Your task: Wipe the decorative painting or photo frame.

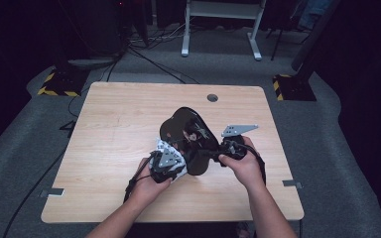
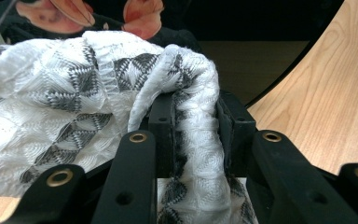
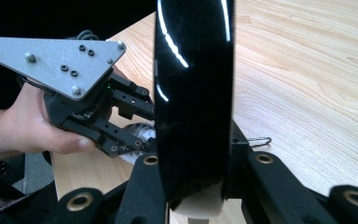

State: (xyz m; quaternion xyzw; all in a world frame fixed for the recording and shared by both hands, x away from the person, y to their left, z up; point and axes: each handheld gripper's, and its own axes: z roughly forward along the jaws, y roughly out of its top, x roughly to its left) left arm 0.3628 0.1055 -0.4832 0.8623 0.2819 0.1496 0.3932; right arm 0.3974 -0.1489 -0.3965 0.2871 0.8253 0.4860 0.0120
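Note:
A glossy black plate [image 1: 186, 136] with a flower pattern stands tilted on edge above the middle of the wooden table [image 1: 119, 119]. My right gripper [image 1: 217, 148] is shut on the plate's rim from the right; in the right gripper view the plate [image 3: 196, 93] rises edge-on between my jaws [image 3: 196, 186]. My left gripper [image 1: 171, 157] is shut on a white cloth with a grey pattern [image 1: 164, 148] at the plate's lower left side. The cloth [image 2: 74, 93] bunches between and over my left gripper [image 2: 196, 116], against the dark plate [image 2: 261, 56].
A round cable hole [image 1: 212, 97] lies near the table's far edge. A small wire clip [image 3: 256, 140] lies on the wood behind the plate. Past the table are a white frame's legs [image 1: 185, 34], cables on grey carpet and yellow-black striped bases [image 1: 59, 84].

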